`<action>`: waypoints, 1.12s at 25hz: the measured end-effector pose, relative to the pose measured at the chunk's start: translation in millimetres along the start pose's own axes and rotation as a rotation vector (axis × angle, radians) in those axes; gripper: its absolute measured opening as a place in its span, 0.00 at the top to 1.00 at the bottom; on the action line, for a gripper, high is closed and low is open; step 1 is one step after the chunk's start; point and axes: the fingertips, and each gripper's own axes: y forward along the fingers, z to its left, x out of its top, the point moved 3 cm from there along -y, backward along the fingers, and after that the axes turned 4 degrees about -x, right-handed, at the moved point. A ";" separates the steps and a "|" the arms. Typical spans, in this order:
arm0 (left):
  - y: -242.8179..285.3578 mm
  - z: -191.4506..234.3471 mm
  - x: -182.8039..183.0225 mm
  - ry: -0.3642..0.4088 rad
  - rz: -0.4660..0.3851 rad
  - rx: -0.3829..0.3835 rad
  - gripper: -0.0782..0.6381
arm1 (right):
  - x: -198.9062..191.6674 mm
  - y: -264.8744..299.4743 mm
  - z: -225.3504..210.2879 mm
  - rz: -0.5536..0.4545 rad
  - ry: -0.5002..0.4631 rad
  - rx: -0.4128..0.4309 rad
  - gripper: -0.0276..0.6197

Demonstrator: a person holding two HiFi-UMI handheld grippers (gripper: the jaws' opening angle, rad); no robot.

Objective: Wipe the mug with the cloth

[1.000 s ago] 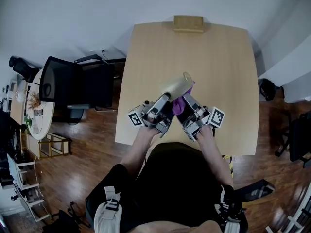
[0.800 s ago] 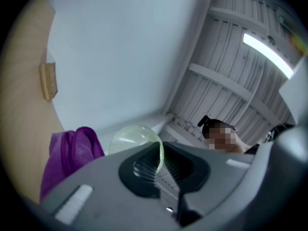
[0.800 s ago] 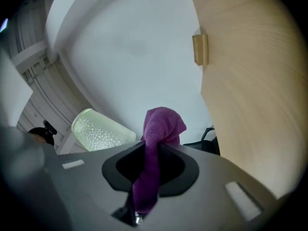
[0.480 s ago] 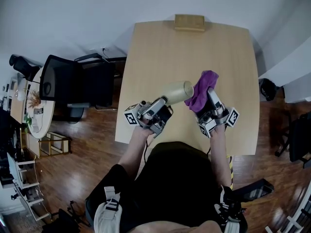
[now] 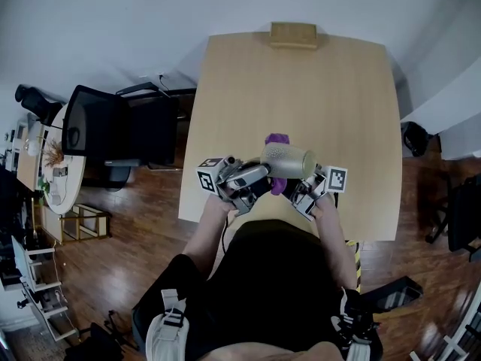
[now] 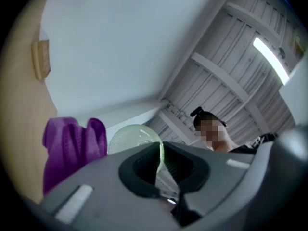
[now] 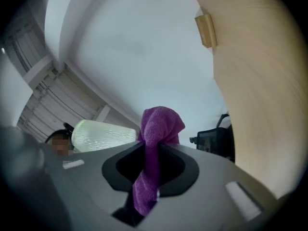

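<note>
Entry, working outward from the front edge of the table (image 5: 225, 201).

Both grippers are being held up just over that front edge. The left gripper (image 5: 261, 173) is being held above the table's front-left part. Its jaws have just been closing and are being pressed on the rim of the mug (image 5: 290, 160). In the left gripper view the thin pale-green wall is being seen edge-on between the pads.

The right gripper (image 5: 301, 190) is being held just beside it, above the table's front-right part. Its jaws are being clamped on the cloth (image 7: 159, 126): a purple strip is being pinched between the pads, and the bunched end is being pushed out beyond them.

The mug, translucent, is being carried on its side above the front half of the table, clear of the tabletop. The cloth is being shown right against it, with purple visible on both its near and far sides in the head view. Actual contact cannot be confirmed.

A wooden block (image 5: 293, 34) is being seen at the middle of the table's far edge. A black office chair (image 5: 113, 130) is being seen to the table's left, on the floor (image 5: 135, 232).
</note>
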 end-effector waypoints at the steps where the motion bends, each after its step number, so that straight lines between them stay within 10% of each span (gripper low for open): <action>1: -1.4 0.3 -1.5 0.003 0.004 0.005 0.84 | -1.0 -1.6 -4.4 0.007 -0.011 -0.029 0.86; 4: -9.9 -0.7 4.0 0.034 -0.034 0.020 0.83 | 18.4 -14.4 1.9 -0.080 -0.018 -0.011 0.86; 9: -26.1 -7.3 30.9 0.107 -0.144 0.033 0.83 | 63.8 -47.1 59.3 -0.338 -0.053 0.278 0.86; 13: -18.5 -3.6 26.8 0.096 -0.105 0.018 0.83 | 58.1 -36.8 79.9 -0.292 -0.078 0.371 0.87; 16: -8.1 -2.4 15.4 0.044 -0.076 -0.030 0.84 | 31.8 -16.3 65.4 -0.168 -0.047 0.321 0.87; 20: 3.0 -5.1 -6.1 0.025 0.029 -0.051 0.83 | -4.3 -1.5 11.5 0.034 -0.107 0.011 0.86; 23: 3.8 -8.5 -10.8 0.020 0.047 -0.057 0.83 | -1.7 -6.0 3.3 0.020 -0.110 -0.036 0.86; 28: -14.0 -16.7 3.2 0.055 0.038 -0.025 0.83 | 53.3 -43.3 76.0 -0.209 -0.151 0.311 0.86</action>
